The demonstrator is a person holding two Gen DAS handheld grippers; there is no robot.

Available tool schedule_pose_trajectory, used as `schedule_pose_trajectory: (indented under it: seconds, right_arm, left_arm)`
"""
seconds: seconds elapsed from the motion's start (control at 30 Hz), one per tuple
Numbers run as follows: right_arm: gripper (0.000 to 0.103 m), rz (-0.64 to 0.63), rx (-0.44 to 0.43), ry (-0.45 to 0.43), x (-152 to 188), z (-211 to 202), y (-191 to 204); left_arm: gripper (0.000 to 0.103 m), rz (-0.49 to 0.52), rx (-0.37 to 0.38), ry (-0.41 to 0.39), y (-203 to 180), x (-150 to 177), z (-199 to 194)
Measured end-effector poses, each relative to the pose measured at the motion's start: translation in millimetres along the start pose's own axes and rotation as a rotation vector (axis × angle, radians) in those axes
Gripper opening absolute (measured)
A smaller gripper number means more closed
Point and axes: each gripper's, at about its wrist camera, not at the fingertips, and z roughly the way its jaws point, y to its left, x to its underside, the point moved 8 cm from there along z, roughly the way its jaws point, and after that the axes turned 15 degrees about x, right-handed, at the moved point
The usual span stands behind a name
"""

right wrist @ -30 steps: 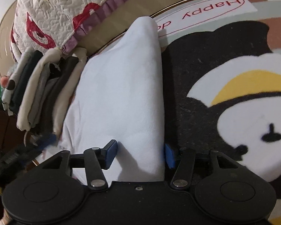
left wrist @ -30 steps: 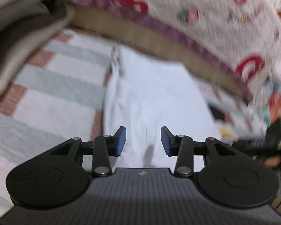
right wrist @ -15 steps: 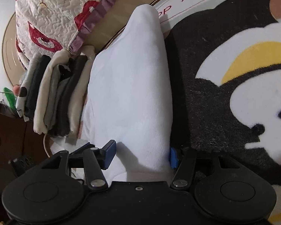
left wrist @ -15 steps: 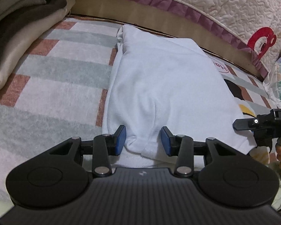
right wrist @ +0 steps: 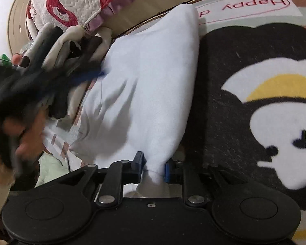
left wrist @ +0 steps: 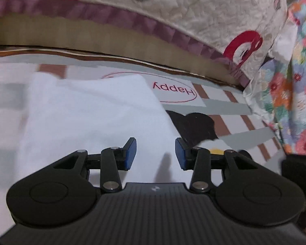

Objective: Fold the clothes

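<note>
A white folded garment [right wrist: 151,81] lies on a patterned rug [right wrist: 244,77]. My right gripper [right wrist: 154,168] is shut on the garment's near corner, the cloth pinched between its blue pads. In the left wrist view the same white garment [left wrist: 87,118] spreads under my left gripper [left wrist: 155,153], which is open and hovers above the cloth's right part with nothing between its fingers. The left gripper appears as a dark blur [right wrist: 51,77] at the left of the right wrist view, held by a hand [right wrist: 24,136].
A stack of folded clothes [right wrist: 57,47] stands left of the white garment. A quilted bed cover with purple frill [left wrist: 173,10] hangs along the rug's far side. Floral fabric [left wrist: 295,81] sits at the right. The rug bears a "Happy" label [left wrist: 173,89].
My right gripper has closed on the garment's corner. My left gripper has left the cloth's near edge and swung to the right, staying open.
</note>
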Motion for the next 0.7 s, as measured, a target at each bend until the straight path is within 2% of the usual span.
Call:
schedule_pose_trajectory:
  seconds: [0.07,0.13,0.2,0.3,0.37,0.4,0.47,0.57,0.63,0.7]
  right_arm:
    - [0.024,-0.018,0.002,-0.002,1,1,-1]
    - [0.024,-0.035,0.008,-0.002,2,1,-3]
    - [0.024,-0.036,0.012,0.011,4,5,-5]
    - [0.024,-0.028,0.001,0.027,4,6,-9]
    - [0.024,-0.032,0.0,0.029,3,6,-10]
    - [0.025,-0.035,0.0,0.029,3,5,-10]
    - [0.027,-0.04,0.0,0.029,3,4,-10]
    - [0.029,-0.048,0.001,0.03,3,3,-11]
    - [0.032,-0.053,0.002,0.03,2,1,-11]
    - [0.033,-0.048,0.0,0.03,1,2,-13]
  left_arm:
    - [0.039,0.017,-0.061,0.064,11,-3,34]
    - [0.039,0.03,-0.113,0.057,22,-13,49]
    - [0.039,0.036,-0.195,0.039,39,-26,51]
    - [0.038,0.041,-0.269,0.035,62,-36,43]
    - [0.036,0.056,-0.327,-0.007,69,-39,27]
    - [0.037,0.058,-0.319,-0.039,68,-40,16]
    - [0.041,0.054,-0.248,-0.073,59,-32,-2]
    - [0.041,0.094,-0.233,0.018,54,-4,-12]
    - [0.041,0.175,-0.286,0.023,54,10,-23]
    - [0.041,0.165,-0.302,-0.006,59,13,-36]
